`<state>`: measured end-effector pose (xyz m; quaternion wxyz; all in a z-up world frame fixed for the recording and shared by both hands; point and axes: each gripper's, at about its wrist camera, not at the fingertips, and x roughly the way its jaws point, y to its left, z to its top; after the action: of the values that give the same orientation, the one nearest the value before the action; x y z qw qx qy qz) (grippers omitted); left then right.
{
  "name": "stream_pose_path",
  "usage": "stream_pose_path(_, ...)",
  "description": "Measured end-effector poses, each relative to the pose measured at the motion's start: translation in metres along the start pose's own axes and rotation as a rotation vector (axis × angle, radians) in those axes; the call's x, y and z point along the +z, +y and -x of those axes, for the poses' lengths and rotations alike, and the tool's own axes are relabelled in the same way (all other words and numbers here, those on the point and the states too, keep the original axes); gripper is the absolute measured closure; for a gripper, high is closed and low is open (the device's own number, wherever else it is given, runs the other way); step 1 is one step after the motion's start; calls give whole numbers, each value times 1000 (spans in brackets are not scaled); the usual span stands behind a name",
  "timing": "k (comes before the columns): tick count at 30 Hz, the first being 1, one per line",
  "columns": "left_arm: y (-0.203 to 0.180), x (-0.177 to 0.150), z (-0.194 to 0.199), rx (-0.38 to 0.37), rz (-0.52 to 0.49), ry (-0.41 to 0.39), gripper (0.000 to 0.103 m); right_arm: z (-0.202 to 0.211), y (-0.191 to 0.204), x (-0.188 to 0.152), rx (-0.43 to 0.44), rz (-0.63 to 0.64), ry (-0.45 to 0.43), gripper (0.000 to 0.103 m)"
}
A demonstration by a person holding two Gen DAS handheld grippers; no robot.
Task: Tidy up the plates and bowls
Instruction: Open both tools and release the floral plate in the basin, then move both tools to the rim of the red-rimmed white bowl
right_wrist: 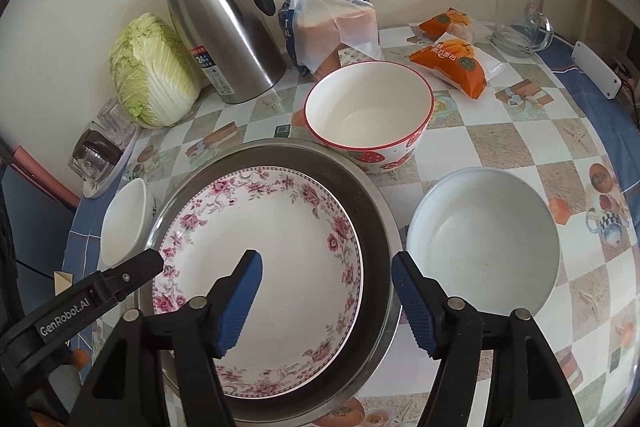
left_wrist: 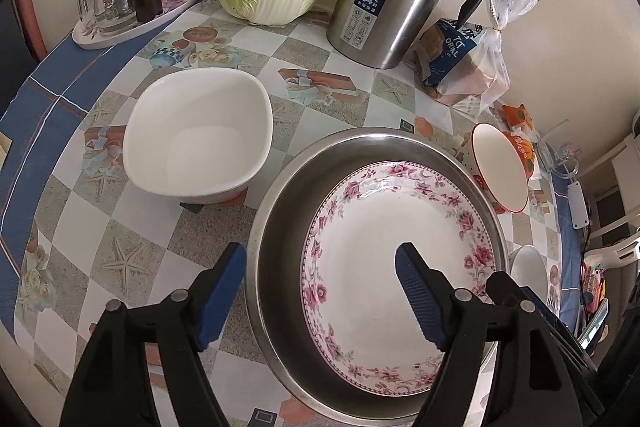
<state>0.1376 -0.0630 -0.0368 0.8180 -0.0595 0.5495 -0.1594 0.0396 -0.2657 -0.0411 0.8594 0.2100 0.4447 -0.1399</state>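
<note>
A floral plate [right_wrist: 264,267] lies inside a steel basin [right_wrist: 376,227] on the tabletop [right_wrist: 520,147]. Both hand-held grippers hover with jaws wide, holding nothing: the left hand-held gripper [left_wrist: 320,295] straddles the basin's left rim, the right hand-held gripper [right_wrist: 326,297] its right rim. The plate is likely stiff, glazed, slippery and breakable; pinch its rim. A square bowl [left_wrist: 200,135], strawberry bowl [right_wrist: 368,115] and white bowl [right_wrist: 484,239] sit around the basin.

The plate [left_wrist: 384,259] lies in the basin [left_wrist: 276,227], between bowls [left_wrist: 200,135].

Left claw [left_wrist: 320,297] and right claw [right_wrist: 326,297], black arms, ribbed blue pads, silver rivets, white GenRobot.AI lettering
</note>
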Motion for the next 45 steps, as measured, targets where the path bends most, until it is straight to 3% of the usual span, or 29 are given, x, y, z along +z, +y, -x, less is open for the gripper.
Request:
stream_pose_path(7, 1, -1, -2, 26, -10, 5, 23, -1, -1, -1, -7, 4, 0, 18)
stream_pose_path(12, 1, -2, -3, 42, -16, 5, 20, -2, -2, -2, -6, 7, 0, 3)
stream_pose_path(20, 3, -3, -4, 59, -13, 6, 19, -4, -2, -2, -14, 8, 1, 0)
stream_pose_path(30, 4, -4, 2, 79, -8, -17, 10, 1, -1, -3, -39, 39, -17, 0)
stream_pose_path(38, 3, -5, 7, 100, -13, -30, 9, 15, 0, 0, -56, 47, -100, 0)
stream_pose_path(45, 3, -3, 15, 95, 3, -68, 8, 17, -10, 2, -77, 11, -100, 0)
